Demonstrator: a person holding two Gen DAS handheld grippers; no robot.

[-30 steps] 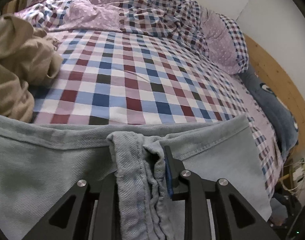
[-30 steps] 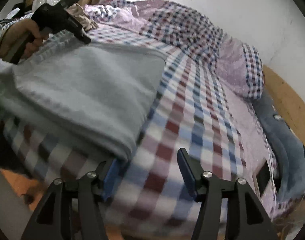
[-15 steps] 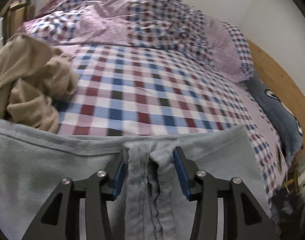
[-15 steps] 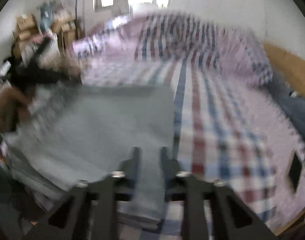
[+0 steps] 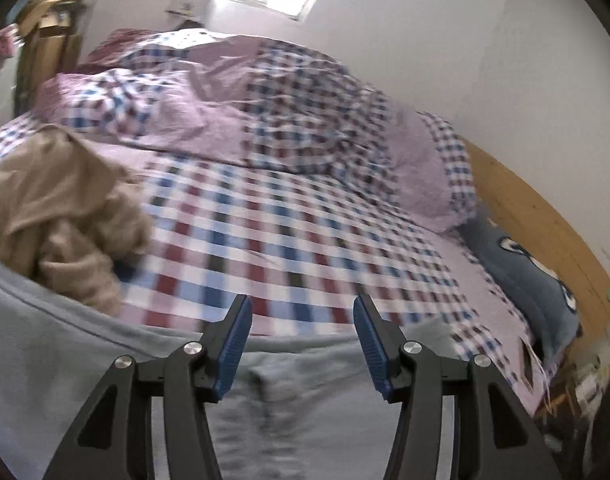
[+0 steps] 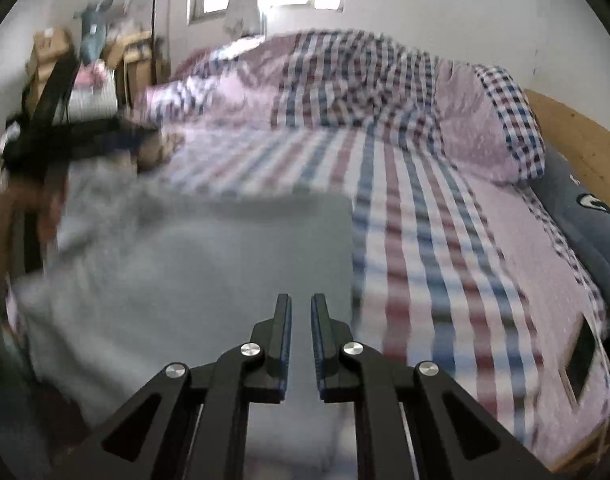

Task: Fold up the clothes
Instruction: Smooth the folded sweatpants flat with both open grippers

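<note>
Tan garment (image 5: 61, 216) heaped at ten o'clock beside grey jeans (image 5: 305, 396), checked bed (image 5: 289, 232), left gripper (image 5: 299, 334) fingers spread empty, right gripper (image 6: 301, 322) fingers nearly together, holding nothing visible.

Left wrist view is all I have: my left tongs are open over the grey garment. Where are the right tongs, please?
Observer: The right tongs are over the near edge of the grey garment. They are almost closed, with a narrow gap. I cannot tell whether cloth is pinched.
Operator: Is the garment lying flat?
Observer: Yes. The right wrist view shows a flat rectangle, its right edge straight on the checked sheet.
Operator: Can you see my left tongs from there?
Observer: Yes, though blurred, above the garment's far left corner.
</note>
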